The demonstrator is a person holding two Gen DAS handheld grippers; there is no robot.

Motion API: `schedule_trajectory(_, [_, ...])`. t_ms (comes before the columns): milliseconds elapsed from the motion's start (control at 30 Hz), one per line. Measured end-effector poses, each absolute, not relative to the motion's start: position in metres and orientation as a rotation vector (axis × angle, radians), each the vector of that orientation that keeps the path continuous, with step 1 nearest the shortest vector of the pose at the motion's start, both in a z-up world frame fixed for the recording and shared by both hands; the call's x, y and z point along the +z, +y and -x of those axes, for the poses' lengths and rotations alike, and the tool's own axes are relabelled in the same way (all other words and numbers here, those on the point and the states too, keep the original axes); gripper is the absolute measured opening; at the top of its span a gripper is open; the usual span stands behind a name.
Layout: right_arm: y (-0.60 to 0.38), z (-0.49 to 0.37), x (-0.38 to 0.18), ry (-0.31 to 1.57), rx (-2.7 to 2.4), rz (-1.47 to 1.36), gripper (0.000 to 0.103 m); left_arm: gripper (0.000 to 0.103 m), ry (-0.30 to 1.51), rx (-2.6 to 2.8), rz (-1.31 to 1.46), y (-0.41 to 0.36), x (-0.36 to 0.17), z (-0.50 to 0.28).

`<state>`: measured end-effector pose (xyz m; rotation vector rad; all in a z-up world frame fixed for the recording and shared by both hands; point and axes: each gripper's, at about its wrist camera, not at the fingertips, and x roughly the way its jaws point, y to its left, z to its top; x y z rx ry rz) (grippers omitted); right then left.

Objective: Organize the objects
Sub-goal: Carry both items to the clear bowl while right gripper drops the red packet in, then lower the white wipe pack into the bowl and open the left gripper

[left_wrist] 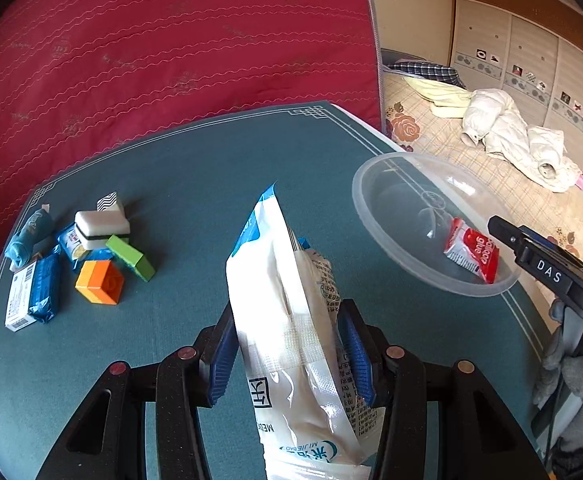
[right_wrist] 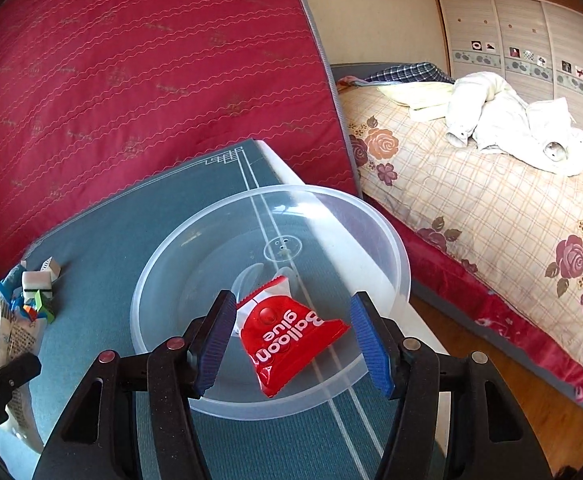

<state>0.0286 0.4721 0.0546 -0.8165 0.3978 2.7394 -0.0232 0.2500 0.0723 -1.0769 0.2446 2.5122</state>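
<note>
Because the white packet (left_wrist: 291, 320) is pinched only near its lower end by the left tongs (left_wrist: 287, 356), with most of its length standing free above the blue pads, it could sag or twist out before the clear bowl (left_wrist: 375, 184) is reached; the film looks slick and the contents soft. The packet is held above the middle of the green surface (left_wrist: 195, 168), while the bowl sits at the surface's right edge, near the far right corner, and part of its rim appears to overhang that edge. A careless drop against the rim could therefore tip the bowl or nudge it off towards the floor.

The right tongs (right_wrist: 291, 340) are seen standing apart over the bowl, with the red balloon-glue sachet (right_wrist: 287, 340) lying loose in the bowl between the pads and pressed by neither. The sachet could be snagged if these tongs are drawn back low.

Counted: one bowl, one red sachet, one white packet. In the pile (left_wrist: 71, 256) by the left edge, roughly seven or eight small things are made out; the overlap prevents an exact count.
</note>
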Motion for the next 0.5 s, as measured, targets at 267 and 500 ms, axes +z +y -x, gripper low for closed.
schedule_trajectory(267, [0.496, -0.038, 0.055, 0.481, 2.656, 0.739, 0.061, 0.052, 0.222, 2.413, 1.010, 0.300, 0.086, 0.041])
schedule_trajectory(500, [0.503, -0.039, 0.054, 0.494, 2.628, 0.702, 0.061, 0.052, 0.184, 2.362, 0.997, 0.334, 0.089, 0.067])
